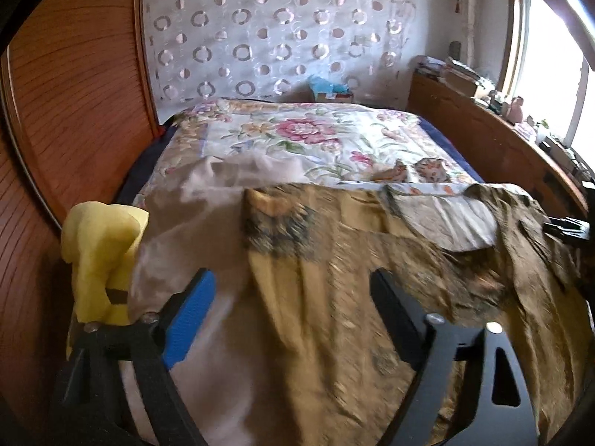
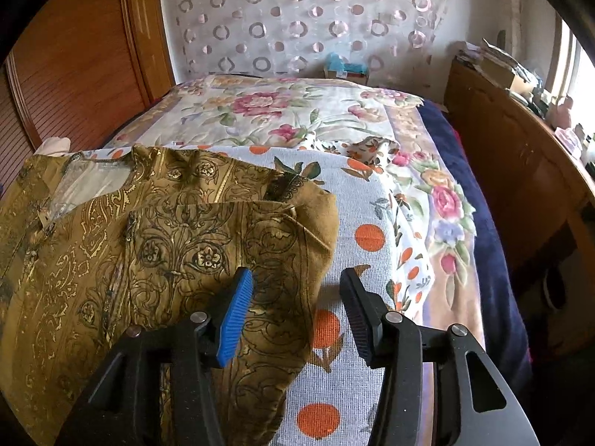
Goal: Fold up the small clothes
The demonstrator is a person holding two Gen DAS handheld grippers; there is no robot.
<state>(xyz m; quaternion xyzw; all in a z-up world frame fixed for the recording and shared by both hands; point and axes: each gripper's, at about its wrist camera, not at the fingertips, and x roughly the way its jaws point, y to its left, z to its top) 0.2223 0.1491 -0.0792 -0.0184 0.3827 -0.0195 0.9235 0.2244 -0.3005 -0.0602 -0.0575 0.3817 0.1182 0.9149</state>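
The right tool [image 2: 295, 312] stands part-open just over the folded right edge of the olive printed garment [image 2: 156, 245], with nothing pinched: its blue-padded finger [image 2: 236, 319] hangs over the cloth and the other over the dotted sheet [image 2: 357, 200]. The left tool [image 1: 293, 319] is wide open and empty too, low over the garment's other side, where the view is smeared. The garment lies spread across the near end of the bed [image 2: 494, 245], one flap already turned over on itself. The likeliest trouble, as I judge it, is a bad bite: if either tool closes here it may catch the dotted sheet along with the garment, or only the top layer of the flap, and the fold would drag open or skew. On the left, a pale cloth [image 1: 186, 230] lies just beside the garment and a yellow piece [image 1: 100, 252] hangs at the bed's corner; a careless grab could take these up instead. Farther off, a small patterned piece [image 2: 375, 150] on the floral bedspread [image 2: 282, 111] sits well apart and is at little risk.
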